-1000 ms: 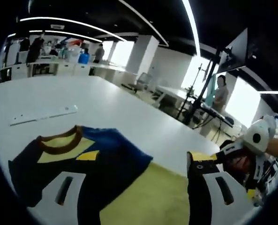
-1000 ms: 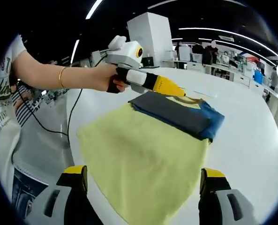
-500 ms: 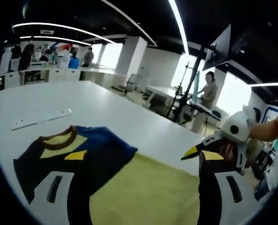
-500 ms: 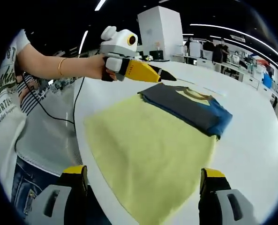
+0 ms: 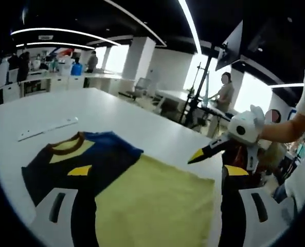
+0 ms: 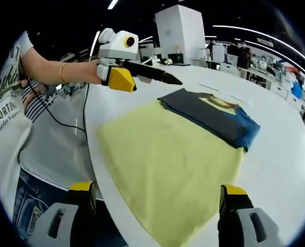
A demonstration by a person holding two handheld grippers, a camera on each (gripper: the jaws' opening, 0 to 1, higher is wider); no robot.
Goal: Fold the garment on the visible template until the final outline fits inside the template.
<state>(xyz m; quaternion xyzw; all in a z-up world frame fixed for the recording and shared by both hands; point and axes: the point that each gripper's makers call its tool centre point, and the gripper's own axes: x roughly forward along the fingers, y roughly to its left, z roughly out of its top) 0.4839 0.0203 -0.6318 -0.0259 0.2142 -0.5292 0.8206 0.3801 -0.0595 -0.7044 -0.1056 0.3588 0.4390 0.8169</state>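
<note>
Your shirt (image 6: pixel 214 116) lies folded at the far end of the yellow template (image 6: pixel 167 159), one blue corner hanging past its edge. Both grippers — left (image 6: pixel 157 77), right (image 5: pixel 206 152) — hover wide open and empty; a careless regrab could drag it further off.

White tee (image 6: pixel 5 121) with dark lettering, jeans (image 6: pixel 31 198), thin gold bangle (image 6: pixel 63 73) on wrist. Left gripper (image 6: pixel 165 78): white housing, yellow block, black tapered fingers (image 6: pixel 157 76). Right gripper (image 5: pixel 196 157): white, yellow-tipped.
</note>
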